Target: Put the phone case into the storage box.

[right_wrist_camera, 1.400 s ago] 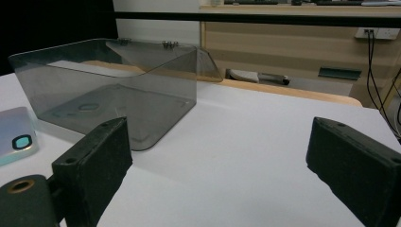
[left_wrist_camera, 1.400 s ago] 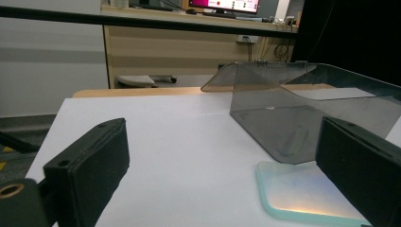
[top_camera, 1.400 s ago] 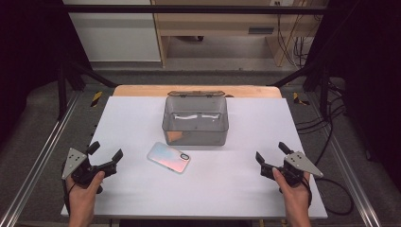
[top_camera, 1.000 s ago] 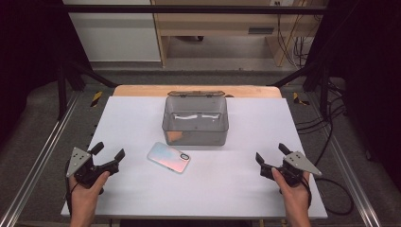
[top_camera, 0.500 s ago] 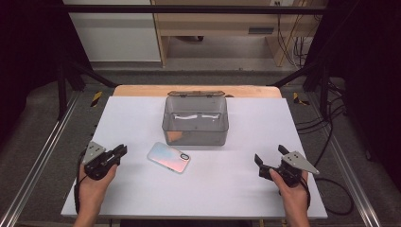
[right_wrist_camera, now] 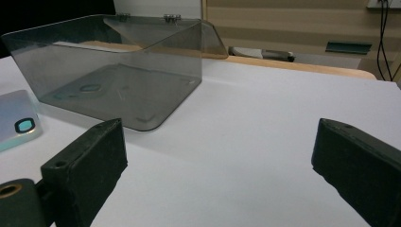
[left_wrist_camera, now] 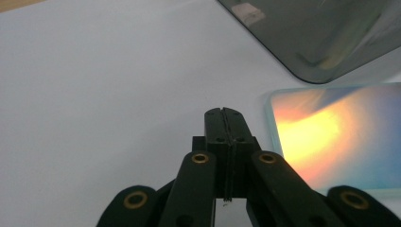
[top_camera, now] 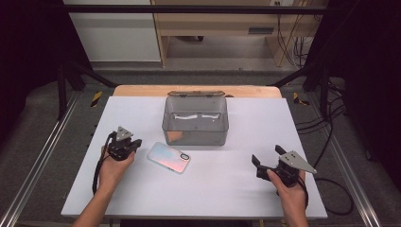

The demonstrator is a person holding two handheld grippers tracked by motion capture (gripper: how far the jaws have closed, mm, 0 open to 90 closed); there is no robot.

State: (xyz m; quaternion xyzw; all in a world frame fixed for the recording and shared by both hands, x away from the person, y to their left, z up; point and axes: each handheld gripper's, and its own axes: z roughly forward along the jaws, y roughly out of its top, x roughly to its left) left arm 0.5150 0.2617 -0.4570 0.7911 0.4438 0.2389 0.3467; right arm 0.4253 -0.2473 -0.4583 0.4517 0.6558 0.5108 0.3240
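Note:
A phone with an iridescent back point(top_camera: 169, 157) lies flat on the white table point(top_camera: 246, 198), just in front of a clear grey plastic box point(top_camera: 196, 121). My left gripper point(top_camera: 134, 144) is shut with nothing in it, close to the phone's left end. In the left gripper view its jaws point(left_wrist_camera: 224, 116) meet beside the phone's edge point(left_wrist_camera: 331, 137), with the box's corner point(left_wrist_camera: 321, 42) beyond. My right gripper point(top_camera: 267, 159) is open at the table's right front, apart from everything. In the right gripper view it point(right_wrist_camera: 217, 156) faces the box point(right_wrist_camera: 123, 71) and the phone's camera corner point(right_wrist_camera: 19, 124).
The box's lid stands open at its back edge point(top_camera: 196, 94). A wooden strip point(top_camera: 142, 90) runs along the table's far side. Metal rails point(top_camera: 38, 161) flank the table, and cables point(top_camera: 331, 142) lie on the floor to the right.
My left gripper has moved right and forward, up to the phone's left end, and has shut. The right gripper has stayed open in nearly the same place.

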